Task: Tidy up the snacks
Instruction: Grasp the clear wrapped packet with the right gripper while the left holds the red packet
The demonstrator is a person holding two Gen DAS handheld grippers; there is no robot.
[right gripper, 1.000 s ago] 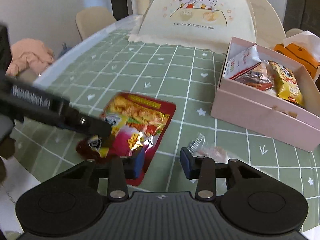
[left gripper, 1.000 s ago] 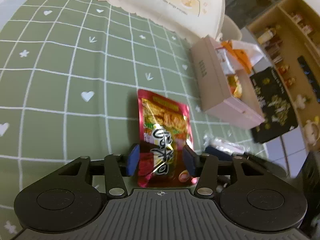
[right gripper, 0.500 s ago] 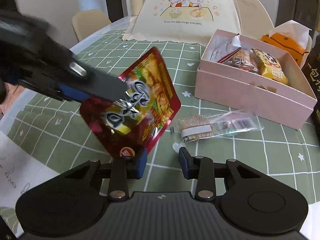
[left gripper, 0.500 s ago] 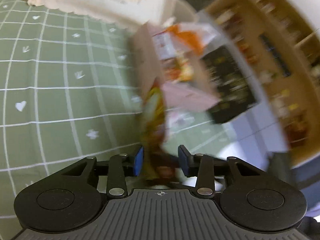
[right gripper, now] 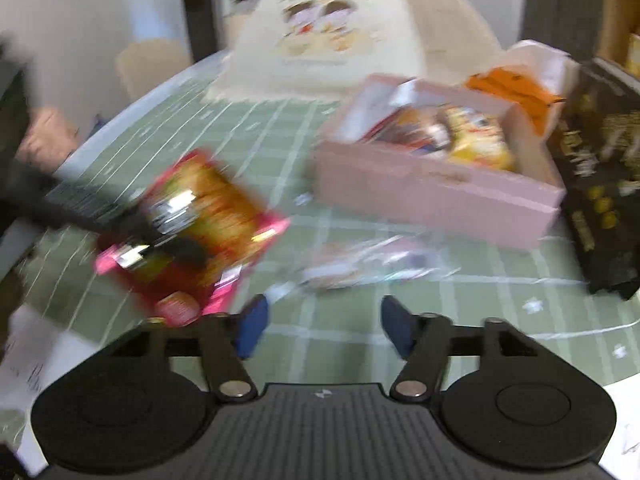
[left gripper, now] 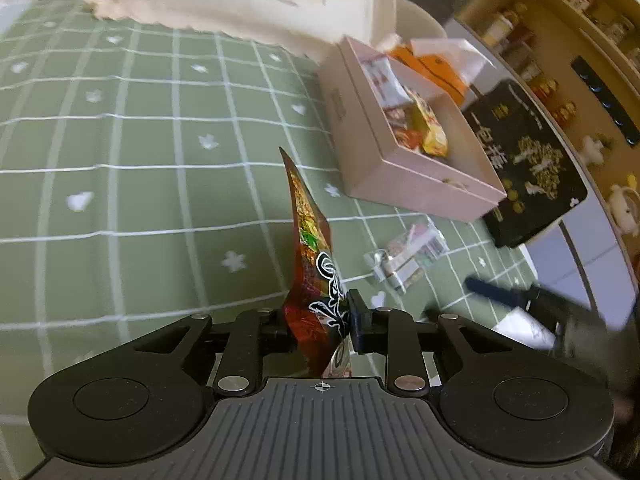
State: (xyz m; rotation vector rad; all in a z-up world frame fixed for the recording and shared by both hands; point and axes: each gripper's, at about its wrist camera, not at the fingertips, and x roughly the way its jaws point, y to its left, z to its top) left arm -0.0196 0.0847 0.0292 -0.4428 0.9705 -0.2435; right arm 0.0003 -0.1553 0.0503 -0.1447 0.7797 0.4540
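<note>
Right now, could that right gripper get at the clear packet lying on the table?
Probably yes. The right gripper is open and empty, and the clear packet lies flat just ahead of its fingers, with bare tablecloth between. The red snack bag hangs off to the left.

- The red foil snack pouch (left gripper: pixel 310 256) stood nearly edge-on, lifted off the counter, pinched at its lower end by the left tongs (left gripper: pixel 320 320), well short of the pink box (left gripper: pixel 400 176).
- The pink box was open, its lid off, and held several packets, among them a yellow one (left gripper: pixel 434 136) and a white-and-red one (left gripper: pixel 384 80).
- A clear-wrapped snack packet (left gripper: pixel 408 256) lay flat on the counter just in front of the pink box, apart from it and from the red pouch.
</note>
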